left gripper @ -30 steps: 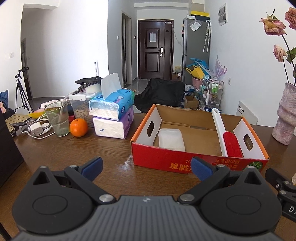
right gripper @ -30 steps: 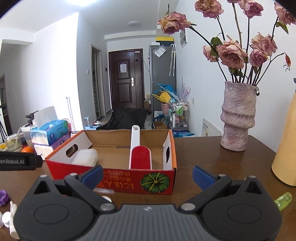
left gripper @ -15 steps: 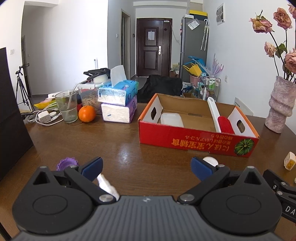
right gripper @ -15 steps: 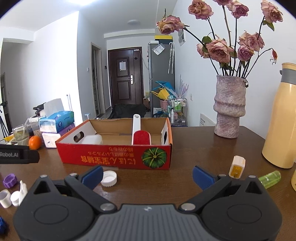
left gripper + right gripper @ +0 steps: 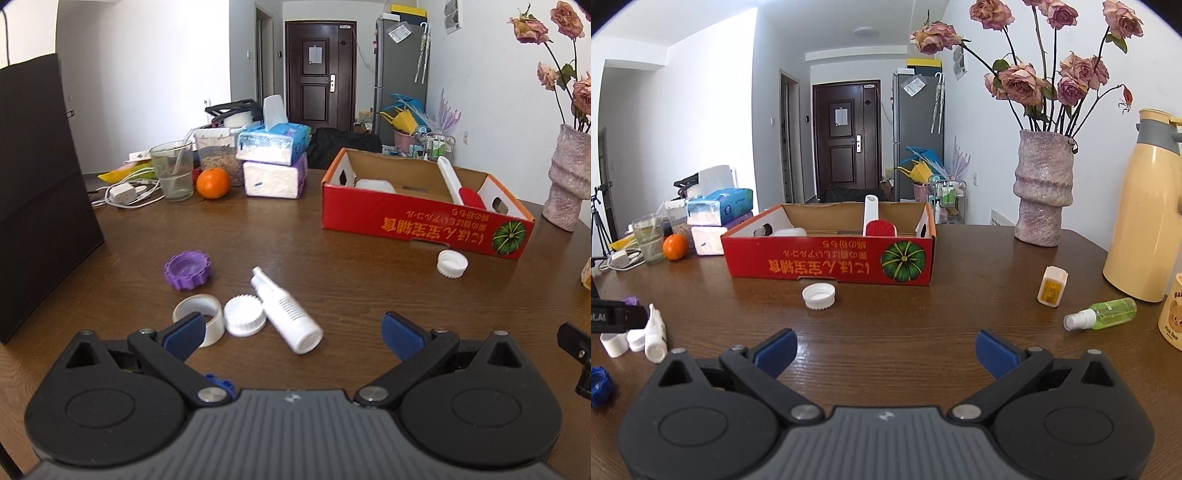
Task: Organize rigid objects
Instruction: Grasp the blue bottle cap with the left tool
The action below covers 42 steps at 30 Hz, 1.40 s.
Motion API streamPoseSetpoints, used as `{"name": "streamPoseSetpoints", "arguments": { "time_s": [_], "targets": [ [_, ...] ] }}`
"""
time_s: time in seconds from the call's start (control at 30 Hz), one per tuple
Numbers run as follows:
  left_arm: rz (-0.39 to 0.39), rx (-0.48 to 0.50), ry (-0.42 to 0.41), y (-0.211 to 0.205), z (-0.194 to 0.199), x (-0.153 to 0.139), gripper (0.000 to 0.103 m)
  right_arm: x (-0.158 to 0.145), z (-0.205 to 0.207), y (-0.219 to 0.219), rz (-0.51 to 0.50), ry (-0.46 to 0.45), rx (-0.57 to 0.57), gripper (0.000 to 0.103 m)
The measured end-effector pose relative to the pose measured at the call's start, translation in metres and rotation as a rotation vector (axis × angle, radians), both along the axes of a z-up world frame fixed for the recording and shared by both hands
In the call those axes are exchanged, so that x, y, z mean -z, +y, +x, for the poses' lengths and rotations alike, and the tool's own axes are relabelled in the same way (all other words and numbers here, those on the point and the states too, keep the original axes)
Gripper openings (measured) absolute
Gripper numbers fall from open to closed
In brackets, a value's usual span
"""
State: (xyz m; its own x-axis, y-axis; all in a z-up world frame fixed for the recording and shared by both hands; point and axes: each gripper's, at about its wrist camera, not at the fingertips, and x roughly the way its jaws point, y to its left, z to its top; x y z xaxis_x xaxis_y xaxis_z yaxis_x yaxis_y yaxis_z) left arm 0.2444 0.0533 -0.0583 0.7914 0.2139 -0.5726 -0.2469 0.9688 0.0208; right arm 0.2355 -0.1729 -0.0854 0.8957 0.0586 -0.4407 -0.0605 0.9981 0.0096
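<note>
A red cardboard box (image 5: 417, 221) stands on the wooden table and holds a white container (image 5: 375, 185) and a red-and-white lint brush (image 5: 458, 184). My left gripper (image 5: 293, 334) is open and empty just behind a white spray bottle (image 5: 286, 312), a white cap (image 5: 243, 315), a white ring (image 5: 201, 314) and a purple lid (image 5: 187, 269). My right gripper (image 5: 885, 349) is open and empty, with a white cap (image 5: 819, 295) ahead of it. A green spray bottle (image 5: 1102, 314) and a small white-and-orange case (image 5: 1052, 291) lie to its right.
Tissue boxes (image 5: 275, 164), an orange (image 5: 212, 183), a glass (image 5: 173, 175) and a charger (image 5: 123, 192) sit at the back left. A dark box (image 5: 37, 192) stands at the left. A vase of roses (image 5: 1043, 192) and a yellow thermos (image 5: 1148, 206) stand at the right. A blue lid (image 5: 600, 386) lies near left.
Both grippers have pulled back from the box toward the near edge of the table. Small loose objects in front of the box have come into view. Both stay open.
</note>
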Motion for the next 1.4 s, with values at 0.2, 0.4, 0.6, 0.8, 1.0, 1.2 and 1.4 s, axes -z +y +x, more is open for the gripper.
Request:
{"name": "streamPoseSetpoints", "arguments": {
  "time_s": [0.2, 0.4, 0.6, 0.8, 1.0, 1.2, 1.4],
  "targets": [
    [0.006, -0.027, 0.042, 0.015, -0.016, 0.015, 0.103, 0.002, -0.010, 0.002, 0.004, 0.006, -0.002, 0.103],
    [-0.014, -0.066, 0.101, 0.032, -0.022, 0.037, 0.102, 0.004, -0.018, 0.007, -0.001, 0.015, -0.017, 0.103],
    [-0.036, -0.072, 0.134, 0.041, -0.024, 0.048, 0.056, 0.008, -0.022, 0.014, -0.007, 0.026, -0.034, 0.103],
    [-0.042, -0.053, 0.110, 0.044, -0.026, 0.046, 0.055, 0.009, -0.023, 0.020, -0.006, 0.037, -0.054, 0.103],
    [-0.043, -0.051, 0.094, 0.052, -0.028, 0.042, 0.055, 0.010, -0.021, 0.033, -0.004, 0.047, -0.082, 0.103],
    [-0.039, -0.050, 0.079, 0.066, -0.029, 0.039, 0.055, 0.013, -0.015, 0.050, -0.007, 0.063, -0.110, 0.103],
    [-0.033, -0.046, 0.065, 0.080, -0.028, 0.036, 0.055, 0.014, -0.009, 0.074, -0.012, 0.070, -0.150, 0.103]
  ]
}}
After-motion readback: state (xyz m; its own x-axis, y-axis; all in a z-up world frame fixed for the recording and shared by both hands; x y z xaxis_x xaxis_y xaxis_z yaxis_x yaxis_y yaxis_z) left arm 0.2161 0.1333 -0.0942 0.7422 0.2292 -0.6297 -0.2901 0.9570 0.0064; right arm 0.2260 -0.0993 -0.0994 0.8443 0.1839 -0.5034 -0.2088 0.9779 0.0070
